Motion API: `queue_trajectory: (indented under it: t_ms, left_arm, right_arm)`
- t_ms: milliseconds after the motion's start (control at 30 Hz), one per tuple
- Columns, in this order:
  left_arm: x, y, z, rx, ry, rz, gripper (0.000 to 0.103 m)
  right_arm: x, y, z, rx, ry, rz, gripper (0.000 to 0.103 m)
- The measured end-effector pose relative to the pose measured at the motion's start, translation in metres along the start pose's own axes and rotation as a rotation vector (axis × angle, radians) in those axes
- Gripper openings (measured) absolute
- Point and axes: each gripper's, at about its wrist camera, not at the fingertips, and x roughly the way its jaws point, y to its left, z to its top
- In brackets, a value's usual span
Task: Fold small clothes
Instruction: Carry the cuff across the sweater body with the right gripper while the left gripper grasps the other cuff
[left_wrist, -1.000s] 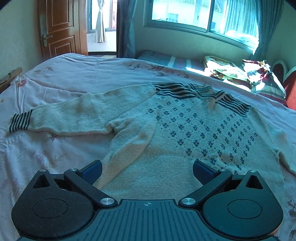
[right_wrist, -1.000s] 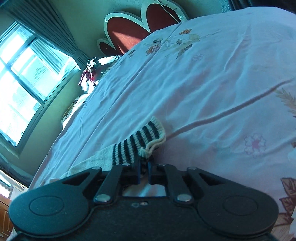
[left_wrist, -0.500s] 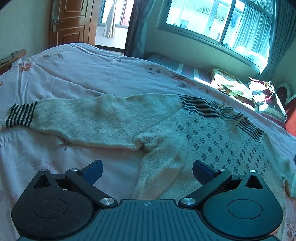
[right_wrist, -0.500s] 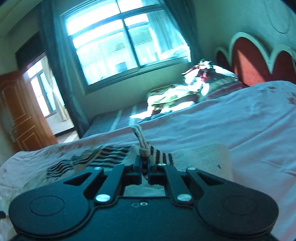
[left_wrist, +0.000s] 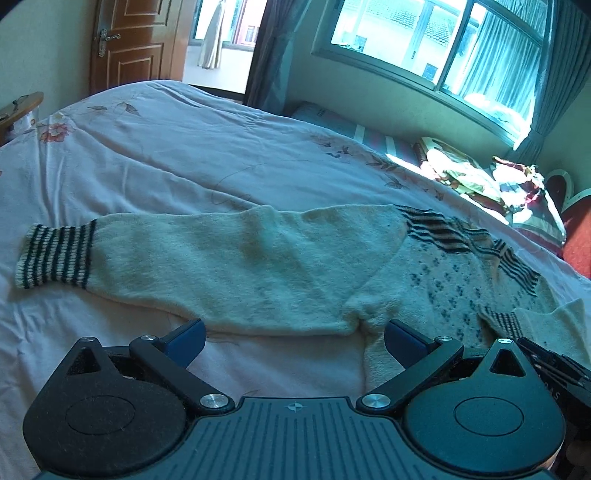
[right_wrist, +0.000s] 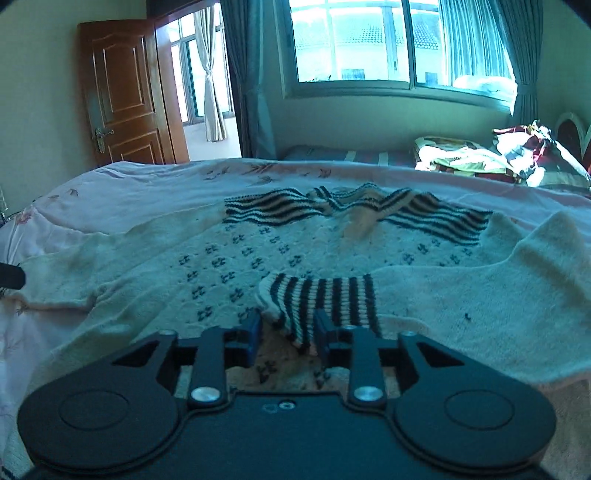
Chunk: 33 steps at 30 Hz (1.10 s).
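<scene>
A cream knitted sweater (left_wrist: 240, 273) with a striped collar lies flat on the bed, its left sleeve stretched out to a striped cuff (left_wrist: 55, 258). My left gripper (left_wrist: 293, 332) hovers open just short of that sleeve's underarm, holding nothing. The right sleeve (right_wrist: 461, 306) is folded across the patterned front (right_wrist: 221, 262). Its striped cuff (right_wrist: 325, 299) lies on the front, its near edge between the jaws of my right gripper (right_wrist: 288, 332). Those jaws are opening, and the pads stand apart from the cuff.
The pink floral sheet (left_wrist: 147, 155) covers the whole bed. A heap of clothes and pillows (right_wrist: 480, 155) sits by the red headboard (left_wrist: 576, 236) at the far right. A wooden door (right_wrist: 122, 99) and a window are beyond the bed.
My right gripper, shut on the striped cuff, swung it from the bare sheet over onto the sweater's front, then its jaws parted. My left gripper slid left toward the outstretched sleeve, still open.
</scene>
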Motion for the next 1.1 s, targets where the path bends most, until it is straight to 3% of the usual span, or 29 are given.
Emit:
queue_trajectory:
  t_ms: [33, 133, 200, 233, 300, 433, 600, 633, 667, 833, 1000, 1100]
  left_arm:
    - [0.004, -0.008, 0.002, -0.002, 0.002, -0.033, 0.103]
    - [0.023, -0.048, 0.004, -0.010, 0.039, -0.219, 0.102]
    - [0.043, -0.077, 0.003, -0.018, 0.089, -0.332, 0.078]
    - [0.057, -0.091, 0.002, -0.019, 0.136, -0.363, 0.058]
    - [0.085, -0.119, -0.002, -0.016, 0.218, -0.408, 0.058]
    - [0.111, -0.161, -0.006, 0.024, 0.266, -0.427, 0.058]
    - [0.119, -0.186, -0.007, 0.124, 0.241, -0.404, 0.058]
    - [0.120, -0.190, -0.006, 0.154, 0.233, -0.399, 0.051]
    - [0.120, -0.192, -0.005, 0.188, 0.227, -0.375, 0.001]
    - [0.104, -0.161, 0.020, 0.137, 0.155, -0.375, 0.004]
    - [0.105, -0.135, 0.038, 0.100, 0.162, -0.367, 0.004]
    - [0.107, -0.130, 0.040, 0.097, 0.166, -0.363, 0.004]
  right_arm:
    - [-0.011, -0.003, 0.001, 0.005, -0.026, -0.004, 0.053]
    - [-0.039, -0.018, 0.002, 0.045, -0.055, -0.049, 0.053]
    - [-0.055, -0.037, -0.002, 0.114, -0.053, -0.090, 0.053]
    - [-0.063, -0.048, -0.004, 0.156, -0.054, -0.110, 0.052]
    - [-0.079, -0.067, -0.008, 0.244, -0.061, -0.137, 0.052]
    - [-0.103, -0.102, -0.015, 0.381, -0.085, -0.164, 0.052]
    - [-0.115, -0.134, -0.023, 0.535, -0.124, -0.165, 0.052]
    - [-0.116, -0.143, -0.027, 0.596, -0.134, -0.154, 0.052]
    - [-0.116, -0.150, -0.030, 0.647, -0.140, -0.146, 0.053]
    - [-0.104, -0.185, -0.048, 0.941, -0.180, -0.050, 0.054]
    - [-0.076, -0.205, -0.063, 1.175, -0.212, 0.085, 0.054]
    - [-0.057, -0.212, -0.067, 1.253, -0.217, 0.114, 0.054]
